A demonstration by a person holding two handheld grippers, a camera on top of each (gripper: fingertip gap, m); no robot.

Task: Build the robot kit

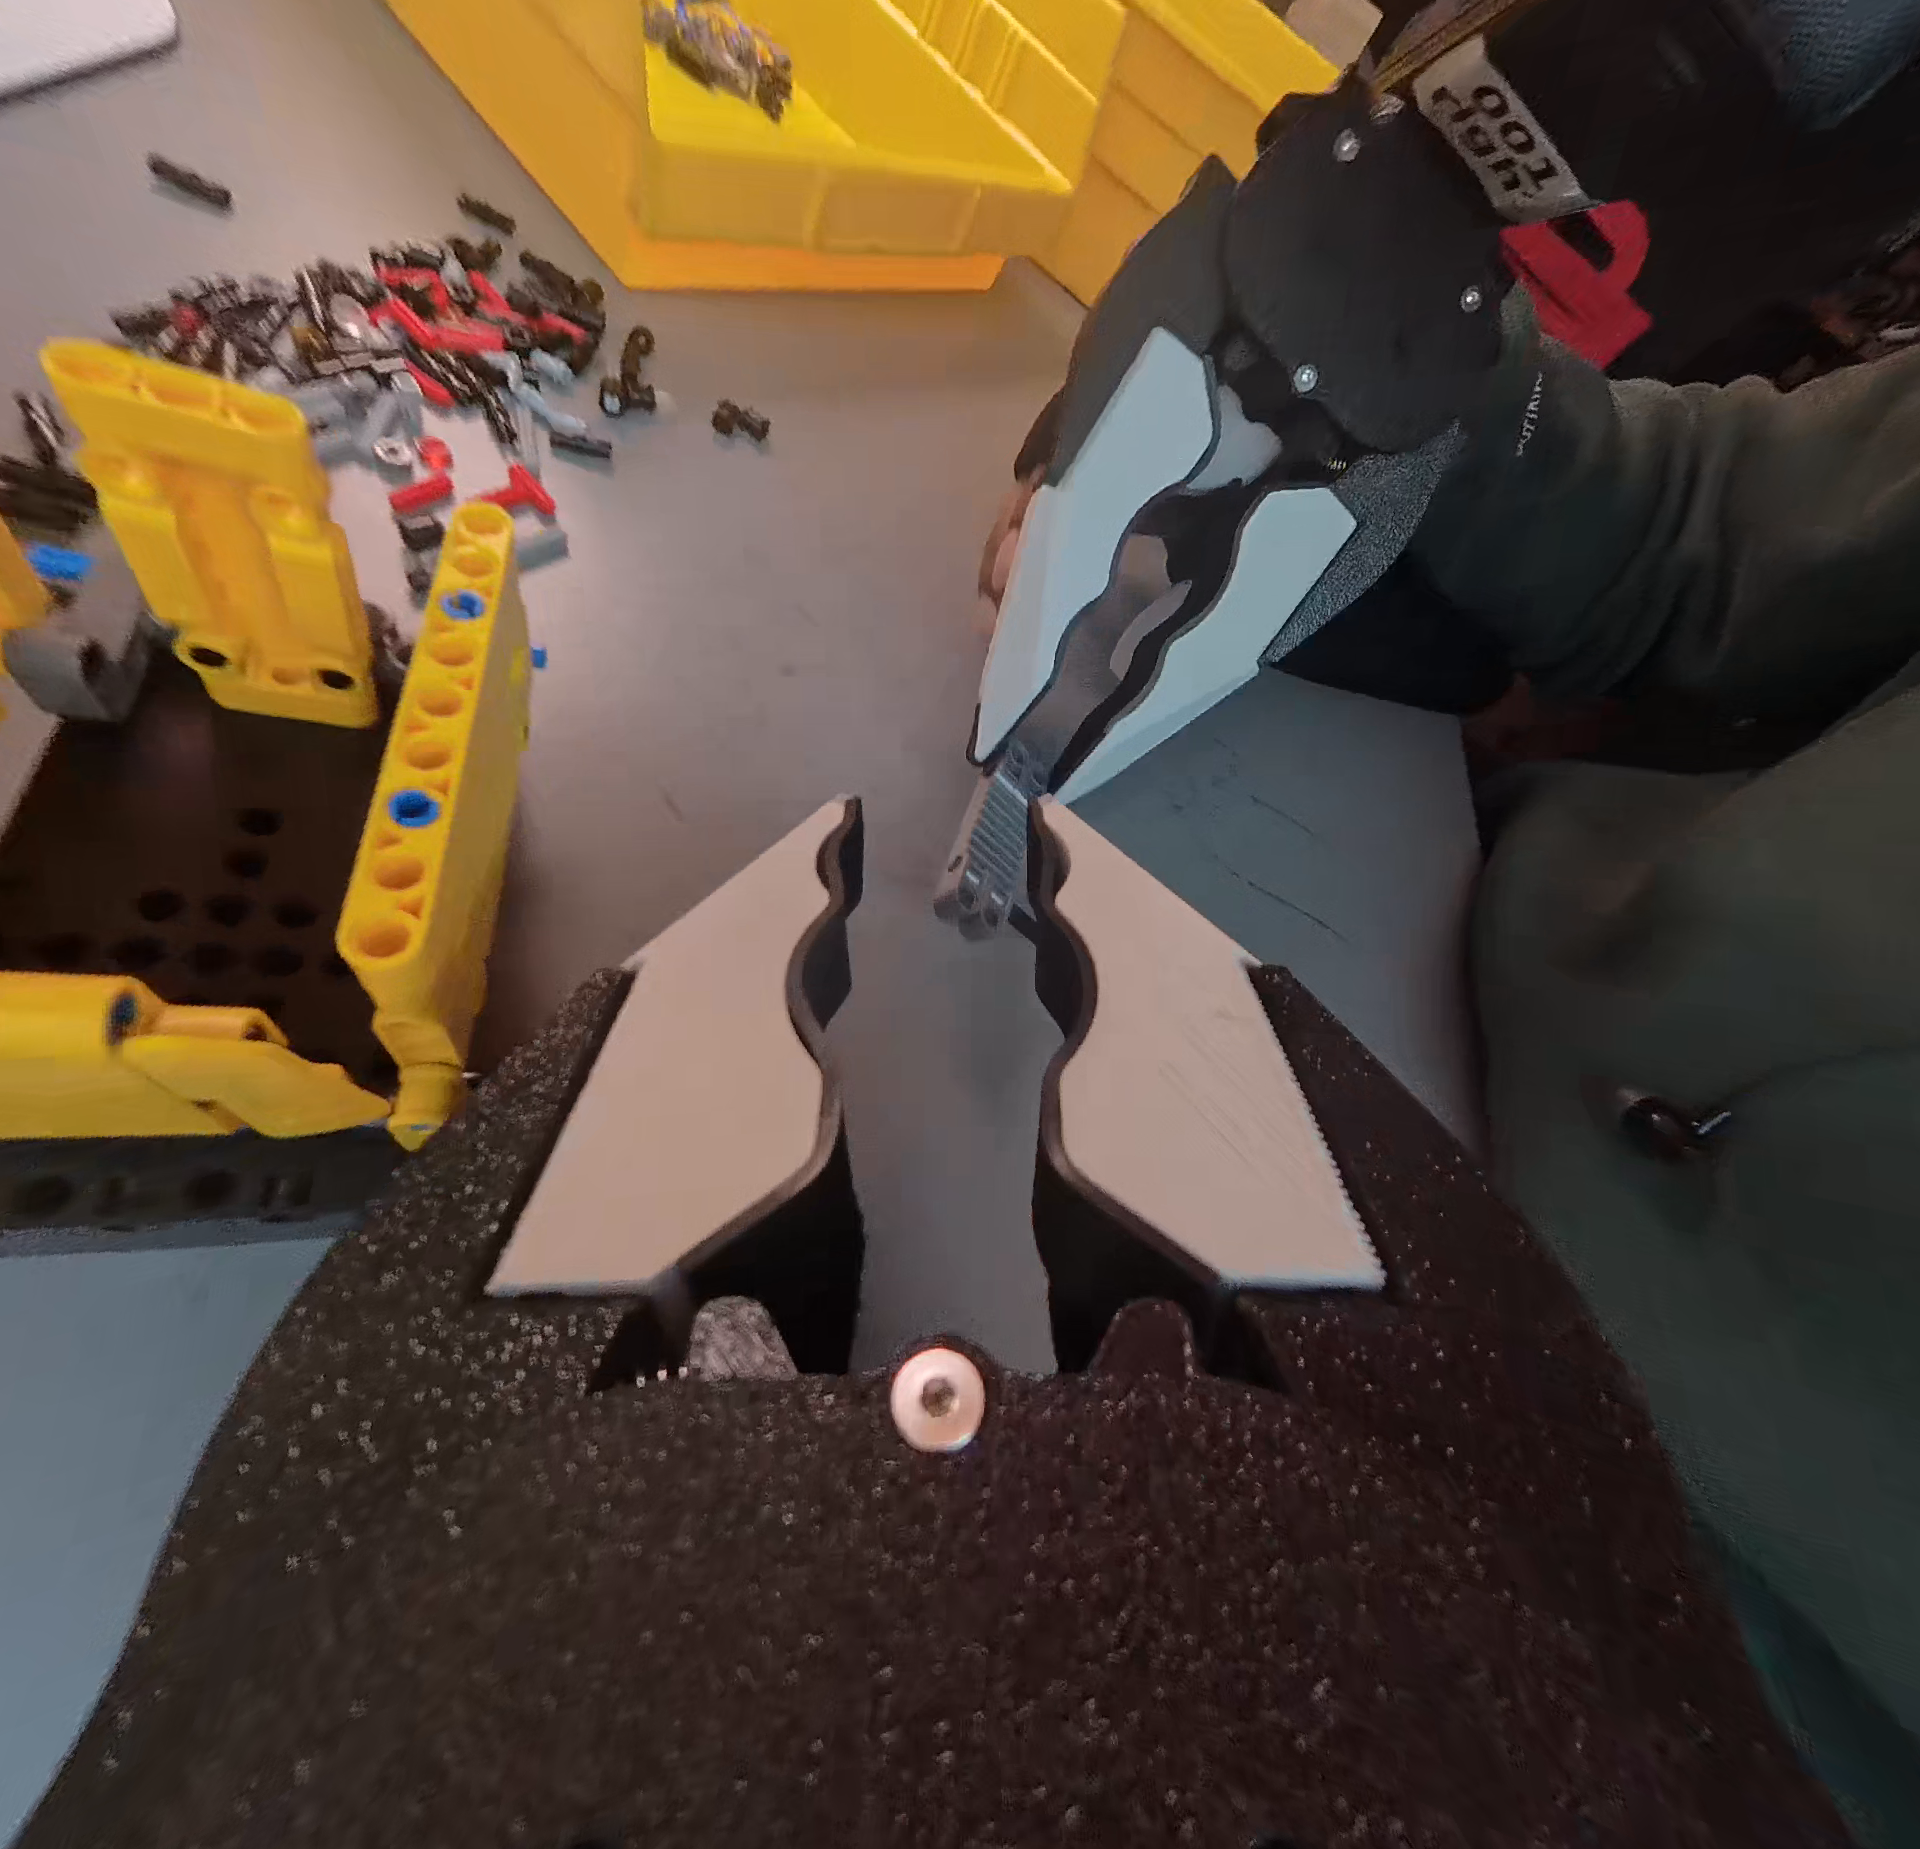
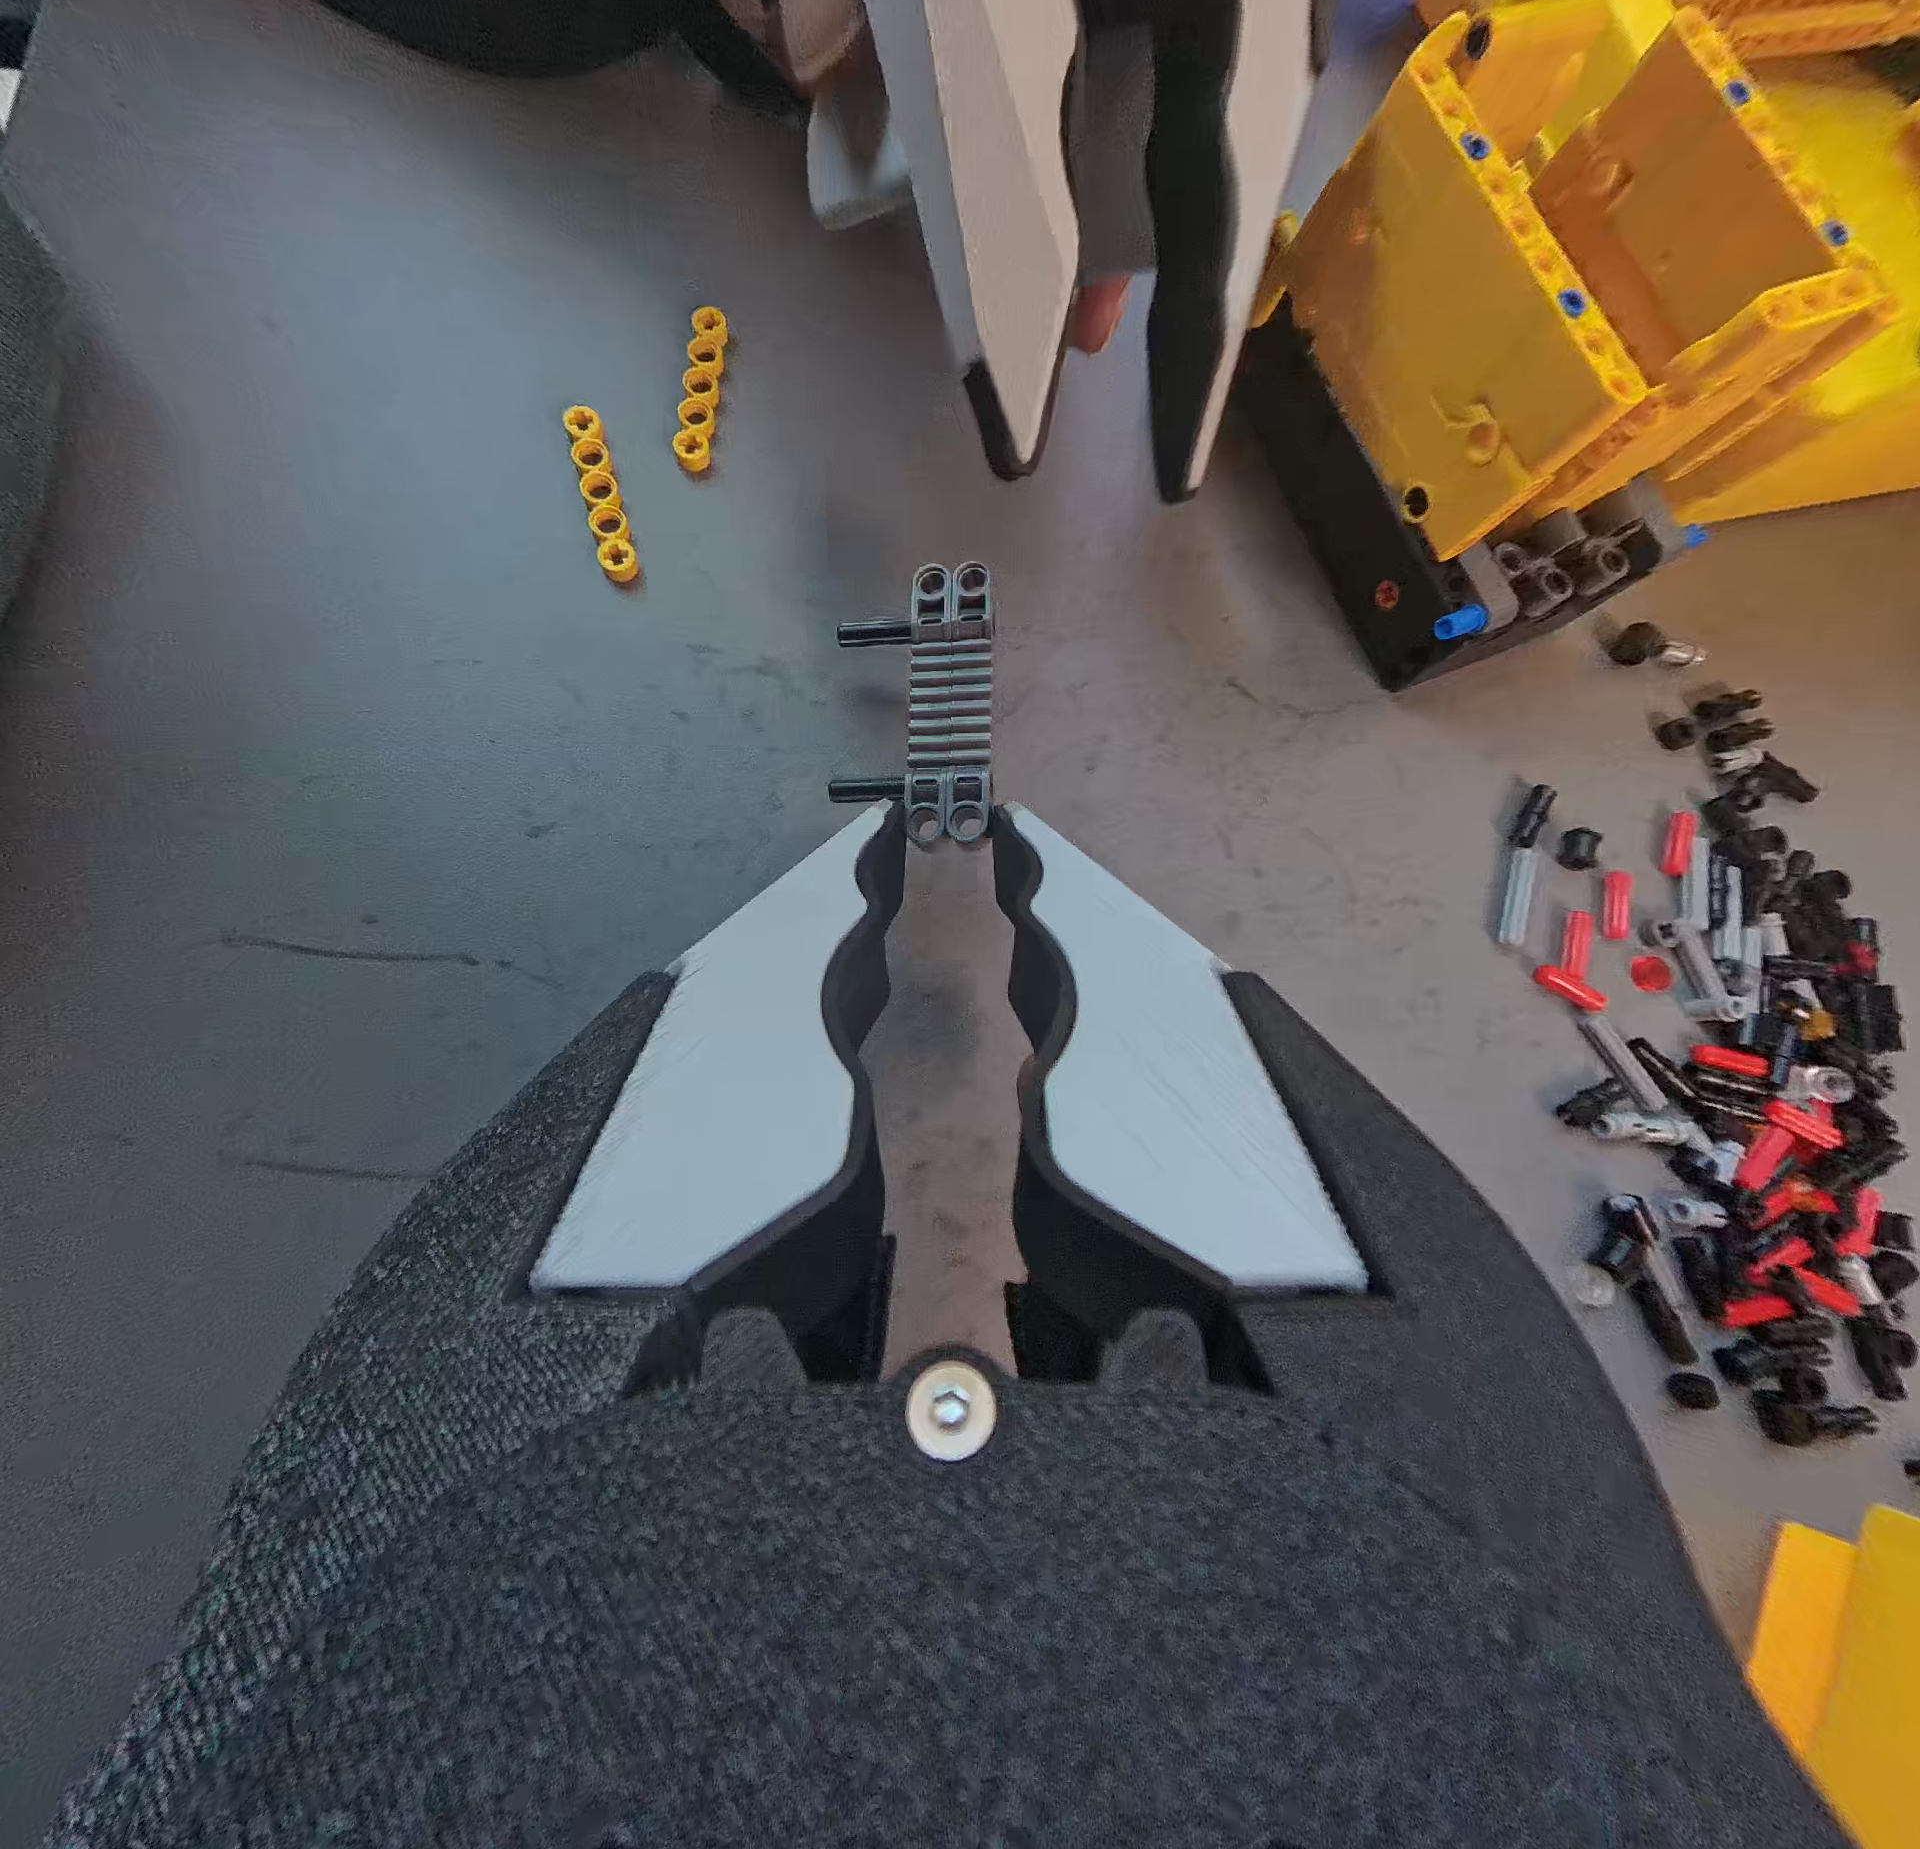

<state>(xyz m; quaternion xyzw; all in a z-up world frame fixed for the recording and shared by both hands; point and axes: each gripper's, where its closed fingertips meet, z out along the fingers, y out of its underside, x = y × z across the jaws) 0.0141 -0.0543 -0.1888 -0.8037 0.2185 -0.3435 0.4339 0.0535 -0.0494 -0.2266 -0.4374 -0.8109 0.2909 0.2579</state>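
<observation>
My right tongs [image 2: 943, 825] are pinching a grey ribbed piece [image 2: 950, 700].

Left view: my left tongs [image 1: 945, 823] are gaping over the worktop [image 1: 727, 594], holding nothing (piece just beside them). Right view: two yellow beams [image 2: 601, 493] are lying apart.

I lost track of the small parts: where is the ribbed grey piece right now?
The ribbed grey piece is pinched at its near end by the right gripper, centre of the right wrist view, with two yellow beams to its left.
</observation>
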